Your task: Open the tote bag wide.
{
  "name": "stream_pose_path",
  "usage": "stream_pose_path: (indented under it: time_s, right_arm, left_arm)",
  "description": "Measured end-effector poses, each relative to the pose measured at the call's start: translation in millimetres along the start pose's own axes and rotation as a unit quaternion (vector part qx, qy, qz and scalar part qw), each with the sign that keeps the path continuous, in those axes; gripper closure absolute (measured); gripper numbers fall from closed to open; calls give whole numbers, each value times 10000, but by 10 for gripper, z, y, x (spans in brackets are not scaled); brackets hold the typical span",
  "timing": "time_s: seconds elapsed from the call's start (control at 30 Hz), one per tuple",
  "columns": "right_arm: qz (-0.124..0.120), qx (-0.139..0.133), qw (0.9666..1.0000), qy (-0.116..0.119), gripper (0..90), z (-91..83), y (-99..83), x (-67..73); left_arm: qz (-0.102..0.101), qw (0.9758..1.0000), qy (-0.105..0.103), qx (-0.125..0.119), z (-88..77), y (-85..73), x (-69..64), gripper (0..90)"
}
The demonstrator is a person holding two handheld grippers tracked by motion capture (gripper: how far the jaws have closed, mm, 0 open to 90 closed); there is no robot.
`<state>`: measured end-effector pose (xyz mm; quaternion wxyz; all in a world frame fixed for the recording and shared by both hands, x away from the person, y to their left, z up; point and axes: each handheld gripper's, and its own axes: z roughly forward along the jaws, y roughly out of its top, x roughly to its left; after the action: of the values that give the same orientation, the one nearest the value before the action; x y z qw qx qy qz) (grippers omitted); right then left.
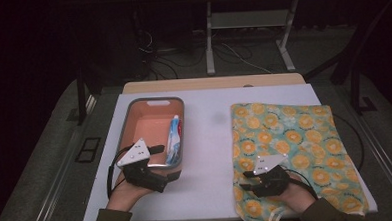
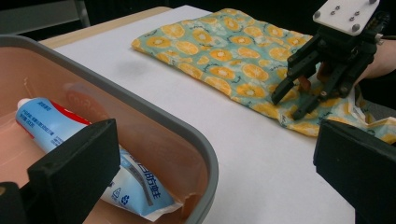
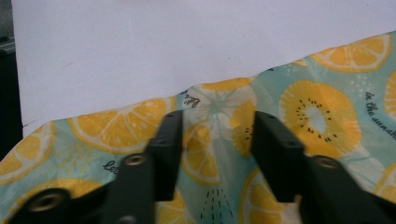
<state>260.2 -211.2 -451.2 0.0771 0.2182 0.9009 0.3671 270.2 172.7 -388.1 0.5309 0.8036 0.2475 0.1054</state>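
Note:
A blue and white toothpaste tube (image 1: 174,139) (image 2: 70,126) lies along the right side of a peach tray with a grey rim (image 1: 153,100) (image 2: 140,107). My left gripper (image 1: 164,163) (image 2: 215,140) stands open at the tray's near right corner, one jaw over the tray's inside and the other over the table, with nothing between them. A lemon-print cloth (image 1: 285,131) (image 2: 219,51) (image 3: 327,116) lies flat on the right. My right gripper (image 1: 244,181) (image 2: 286,107) (image 3: 217,126) rests on its near left edge, jaws pressed on a gathered fold of cloth.
A white board (image 1: 208,155) (image 3: 140,46) covers the wooden table. A wide bare strip of it lies between tray and cloth. Beyond the table's far edge stand a metal frame (image 1: 208,40) and loose cables on a dark floor.

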Motion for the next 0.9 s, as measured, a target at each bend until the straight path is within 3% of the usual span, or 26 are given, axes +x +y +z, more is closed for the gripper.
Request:
stream_pose_path:
  time_s: [0.13,0.2,0.5,0.9]
  right_arm:
    - [-2,-33,10000,-60,846,2,-4,2]
    - [-24,-35,10000,-62,898,11,1,0]
    - [86,-53,9998,-147,900,46,106,-82]
    - [517,-93,9971,-557,900,311,548,-518]
  left_arm:
    - [0,10000,16,4,5,2,-1,0]
    - [-4,10000,21,6,7,2,-2,0]
    - [-12,10000,13,11,4,5,-1,0]
    - [-12,10000,0,8,0,5,7,0]
